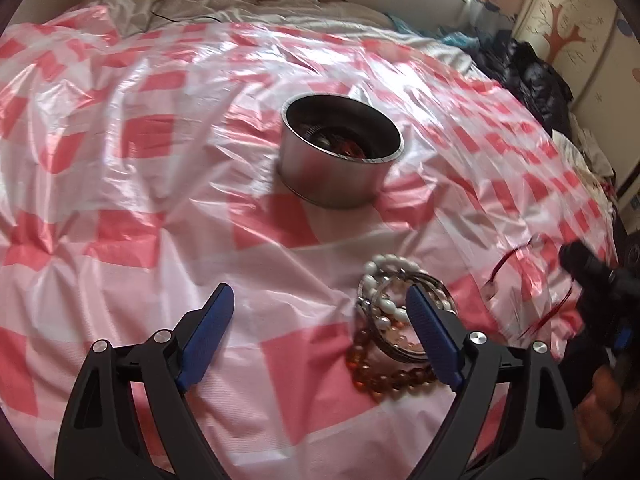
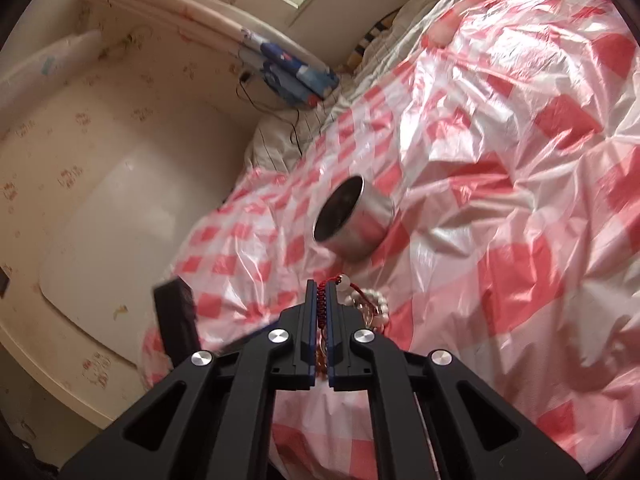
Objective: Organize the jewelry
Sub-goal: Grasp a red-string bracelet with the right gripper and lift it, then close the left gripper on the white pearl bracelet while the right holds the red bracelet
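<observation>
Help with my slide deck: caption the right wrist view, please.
Right gripper clamps a red braided cord bracelet before a metal tin.

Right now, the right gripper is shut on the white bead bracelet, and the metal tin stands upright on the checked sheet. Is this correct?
Not quite. The right gripper is shut on a red braided cord, not the white bead bracelet, which lies beside it; the right wrist view shows this. The metal tin does stand upright on the checked sheet.

Beaded bracelets (image 1: 394, 320) heaped near tin (image 1: 340, 152)
</observation>
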`<state>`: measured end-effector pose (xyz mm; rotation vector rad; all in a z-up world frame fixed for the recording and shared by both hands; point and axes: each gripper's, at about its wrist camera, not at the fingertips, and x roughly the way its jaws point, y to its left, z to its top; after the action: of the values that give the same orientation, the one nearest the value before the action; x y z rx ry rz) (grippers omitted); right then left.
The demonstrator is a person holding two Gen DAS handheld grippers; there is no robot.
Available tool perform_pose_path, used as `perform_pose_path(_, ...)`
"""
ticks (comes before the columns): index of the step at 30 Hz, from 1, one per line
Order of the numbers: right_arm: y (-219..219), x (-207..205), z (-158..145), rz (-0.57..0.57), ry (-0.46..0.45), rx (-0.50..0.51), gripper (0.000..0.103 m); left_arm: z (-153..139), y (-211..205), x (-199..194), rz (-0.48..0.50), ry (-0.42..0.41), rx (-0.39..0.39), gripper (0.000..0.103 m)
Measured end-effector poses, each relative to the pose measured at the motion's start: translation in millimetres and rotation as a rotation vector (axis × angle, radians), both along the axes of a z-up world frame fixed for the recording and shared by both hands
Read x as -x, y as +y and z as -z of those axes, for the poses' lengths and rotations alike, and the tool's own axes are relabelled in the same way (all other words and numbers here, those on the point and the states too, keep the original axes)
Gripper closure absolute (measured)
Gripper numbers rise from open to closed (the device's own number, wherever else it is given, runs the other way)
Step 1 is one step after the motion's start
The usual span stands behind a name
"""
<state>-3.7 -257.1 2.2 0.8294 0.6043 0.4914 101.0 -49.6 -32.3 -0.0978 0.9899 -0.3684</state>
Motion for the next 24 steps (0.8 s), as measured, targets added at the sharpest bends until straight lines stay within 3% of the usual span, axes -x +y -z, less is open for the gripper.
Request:
perform_pose_path(5,-10,-3,9,0.003,0.035,-0.044,0.099,4,-15,3,0.043,-0.010,-0.044,0.019)
perform_pose_path(6,-9,-5,11,-0.001,0.043,-0.044,0.099,4,-15,4,0.043,-0.016,-0.037,0.026)
perform_pose_path(10,-5,-5,12,-0.009,0.049,-0.036,0.099,4,-13,3,0.066,-0.017,-0.034,0.074)
perform_pose_path(13,-5,-5,16,-0.008,0.061,-0.041,0.099,1,-18,6,0.108,-0.033,-0.055,0.098)
perform_pose_path(17,-4,-7,19,-0.005,0.071,-0.053,0.099,-2,-19,9,0.134,-0.044,-0.042,0.100)
perform_pose_path(22,-4,-8,19,-0.009,0.063,-0.060,0.099,-11,5,3,0.106,-0.009,0.160,0.101)
perform_pose_path(24,-4,-7,19,-0.009,0.062,-0.066,0.098,-14,13,1,0.091,-0.011,0.207,0.101)
